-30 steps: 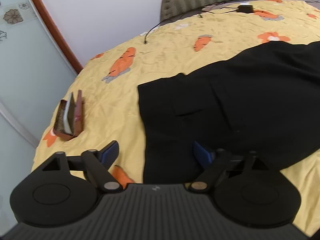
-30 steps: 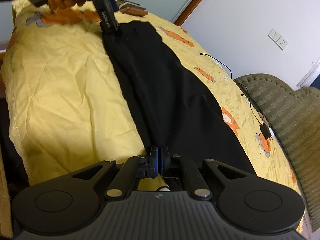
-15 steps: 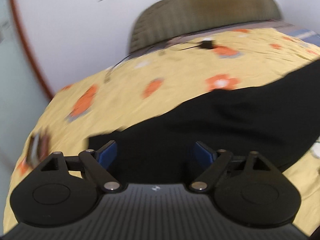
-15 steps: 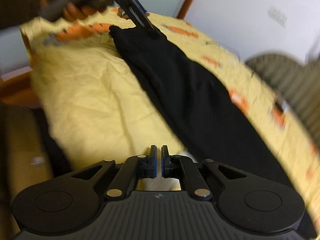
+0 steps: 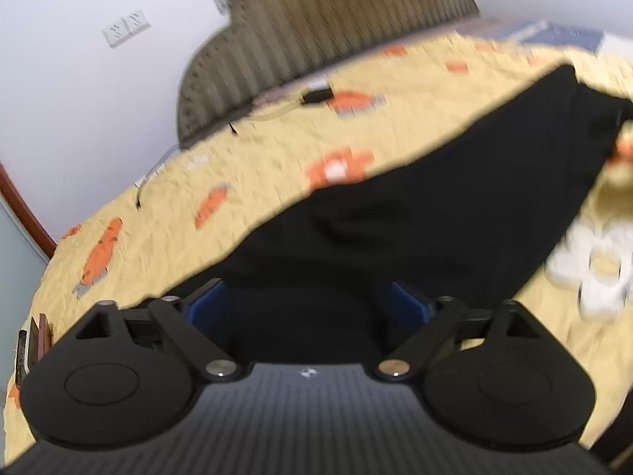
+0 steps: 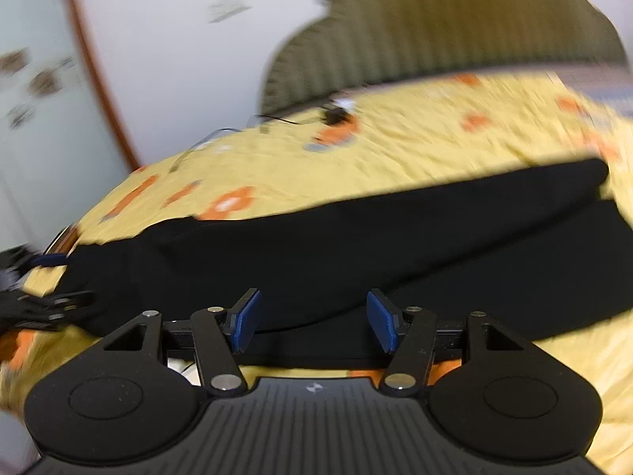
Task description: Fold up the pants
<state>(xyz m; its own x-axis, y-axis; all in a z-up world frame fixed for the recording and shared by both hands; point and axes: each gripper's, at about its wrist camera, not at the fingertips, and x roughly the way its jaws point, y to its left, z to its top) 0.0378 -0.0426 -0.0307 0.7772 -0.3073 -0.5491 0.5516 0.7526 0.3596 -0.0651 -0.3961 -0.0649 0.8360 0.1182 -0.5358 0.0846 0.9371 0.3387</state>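
- Both grippers free, nothing clamped.
- left gripper – jaws have just spread wider, over the black pants.
- right gripper – jaws have just parted above the pants' near edge.
- Pants lie across the yellow bedspread.

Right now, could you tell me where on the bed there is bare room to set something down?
The widest bare stretch of the yellow bedspread lies between the black pants and the striped headboard, apart from the charger and cable near the headboard. The near edge is crowded by the right gripper and left gripper.
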